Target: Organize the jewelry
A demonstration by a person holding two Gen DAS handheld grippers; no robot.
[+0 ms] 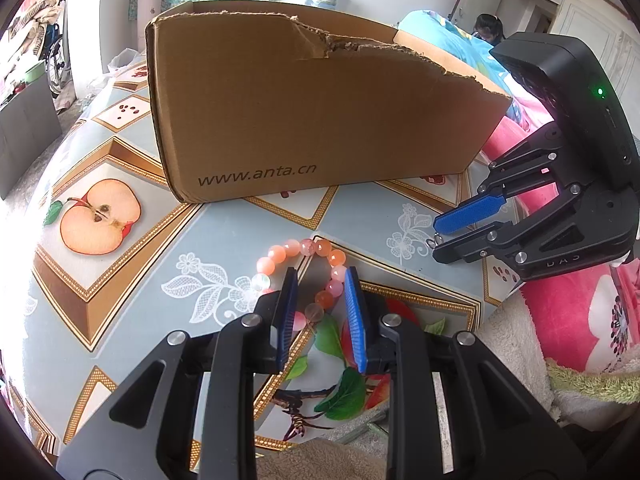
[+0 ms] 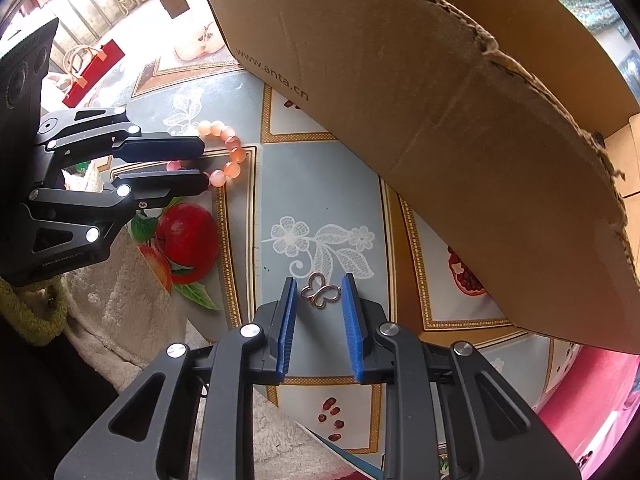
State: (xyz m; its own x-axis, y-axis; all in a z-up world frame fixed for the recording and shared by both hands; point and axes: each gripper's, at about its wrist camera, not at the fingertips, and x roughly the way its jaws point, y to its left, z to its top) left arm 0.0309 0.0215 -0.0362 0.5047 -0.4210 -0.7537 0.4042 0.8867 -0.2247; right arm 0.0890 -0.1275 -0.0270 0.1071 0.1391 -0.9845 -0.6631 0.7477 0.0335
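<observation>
A bracelet (image 1: 325,247) of orange and pink beads lies on the fruit-patterned table cloth (image 1: 120,152). My left gripper (image 1: 322,272) is shut on it: the strand runs slantwise across the gap and touches both blue pads, while the rest loops around the left finger. In the right wrist view the bracelet (image 2: 232,168) curls round the left gripper (image 2: 206,164). My right gripper (image 2: 318,279) points down at the cloth, its pads closed in on the wings of a small silver butterfly charm (image 2: 321,295). The charm (image 1: 433,242) peeks from the right gripper (image 1: 435,240) tips.
A torn-edged cardboard box (image 1: 320,112) printed www.anta.cn stands just behind both grippers, its open top (image 2: 624,168) on the right. A pink flowered blanket (image 1: 580,320) and beige fleece (image 2: 120,300) border the table's near side. A red bag (image 2: 92,72) sits off the far edge.
</observation>
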